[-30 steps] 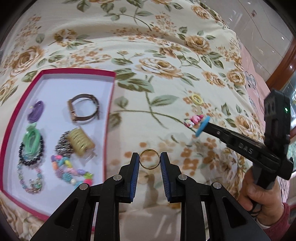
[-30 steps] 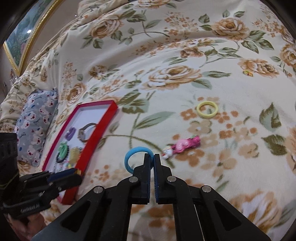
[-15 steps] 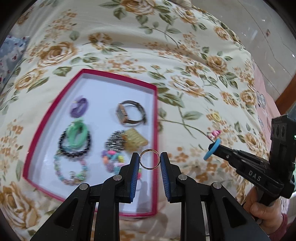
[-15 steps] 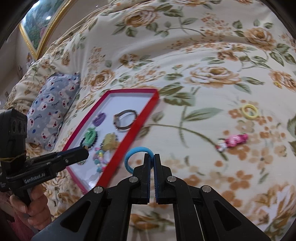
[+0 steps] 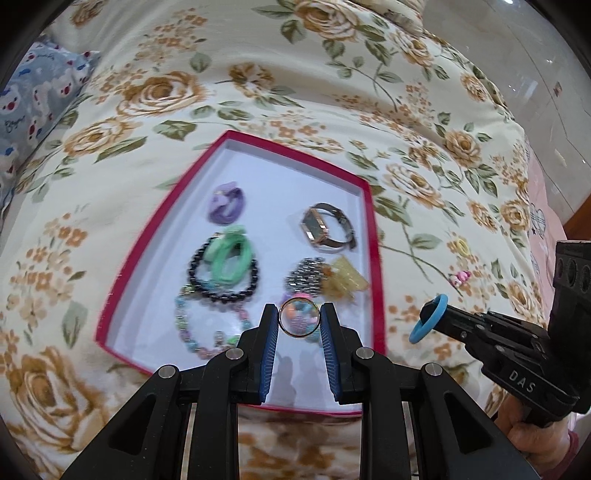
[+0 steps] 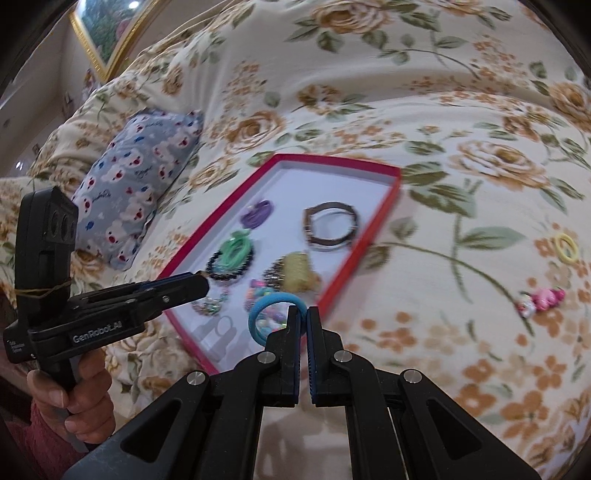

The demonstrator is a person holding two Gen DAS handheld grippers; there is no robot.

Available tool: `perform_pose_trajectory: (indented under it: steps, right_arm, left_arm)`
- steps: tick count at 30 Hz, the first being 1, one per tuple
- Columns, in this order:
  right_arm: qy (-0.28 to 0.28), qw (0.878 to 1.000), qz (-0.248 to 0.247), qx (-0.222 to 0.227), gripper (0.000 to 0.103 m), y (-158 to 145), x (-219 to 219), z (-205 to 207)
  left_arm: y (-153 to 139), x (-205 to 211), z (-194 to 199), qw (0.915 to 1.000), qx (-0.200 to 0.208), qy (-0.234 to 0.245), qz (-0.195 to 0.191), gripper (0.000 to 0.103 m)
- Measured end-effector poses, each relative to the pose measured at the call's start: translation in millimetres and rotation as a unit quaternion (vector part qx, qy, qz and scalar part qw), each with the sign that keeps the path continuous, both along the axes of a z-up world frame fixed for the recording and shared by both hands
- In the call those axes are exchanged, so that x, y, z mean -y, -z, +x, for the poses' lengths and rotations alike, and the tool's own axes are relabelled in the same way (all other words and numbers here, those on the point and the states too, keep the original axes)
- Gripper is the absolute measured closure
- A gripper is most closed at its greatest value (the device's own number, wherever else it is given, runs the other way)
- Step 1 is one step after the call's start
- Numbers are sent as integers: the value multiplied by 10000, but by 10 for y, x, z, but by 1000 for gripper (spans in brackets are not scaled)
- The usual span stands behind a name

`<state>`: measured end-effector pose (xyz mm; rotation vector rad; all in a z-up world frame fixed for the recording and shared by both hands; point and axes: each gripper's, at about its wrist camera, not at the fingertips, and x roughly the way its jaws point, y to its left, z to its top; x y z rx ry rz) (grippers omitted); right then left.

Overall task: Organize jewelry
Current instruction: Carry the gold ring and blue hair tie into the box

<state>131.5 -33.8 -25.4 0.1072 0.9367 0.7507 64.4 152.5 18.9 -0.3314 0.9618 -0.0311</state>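
A red-rimmed white tray (image 5: 372, 236) lies on the floral bedspread and holds a watch (image 5: 327, 229), a purple tie, a green tie, bead bracelets and a yellow clip. My left gripper (image 5: 299, 318) is shut on a thin gold ring (image 5: 281, 320), held above the tray's near end. My right gripper (image 6: 303, 314) is shut on a blue hair tie (image 6: 258, 308), held above the tray's near corner; it also shows in the left wrist view (image 5: 428, 323). A yellow hair tie (image 6: 566, 247) and a pink clip (image 6: 543, 300) lie on the bedspread to the right of the tray (image 6: 391, 201).
A blue-grey patterned pillow (image 6: 136, 184) lies left of the tray. A gold picture frame (image 6: 107, 33) is on the far wall. The bed's right edge and a tiled floor (image 5: 524, 55) show at the upper right.
Both grippers have moved left from the open bedspread to above the tray, still holding the gold ring and the blue hair tie. The pink clip and yellow tie stay behind.
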Motion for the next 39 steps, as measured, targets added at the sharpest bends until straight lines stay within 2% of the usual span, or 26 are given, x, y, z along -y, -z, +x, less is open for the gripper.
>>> perform_pose_trajectory:
  steps: [7, 18, 23, 39]
  right_arm:
    - [-296, 9993, -210, -65, 100, 82, -339, 3]
    - [-403, 9972, -587, -211, 100, 247, -559, 93]
    - [-434, 9963, -694, -246, 100, 303, -627, 115]
    - [-432, 9967, -615, -299, 96, 338, -680, 152]
  left_arm:
    - [38, -240, -16, 9999, -9, -164, 19, 81]
    - [178, -461, 94, 9990, -116, -373, 196, 81]
    - [293, -495, 176, 9988, -230, -394, 160, 81]
    - [478, -549, 274, 9982, -372, -457, 146, 80]
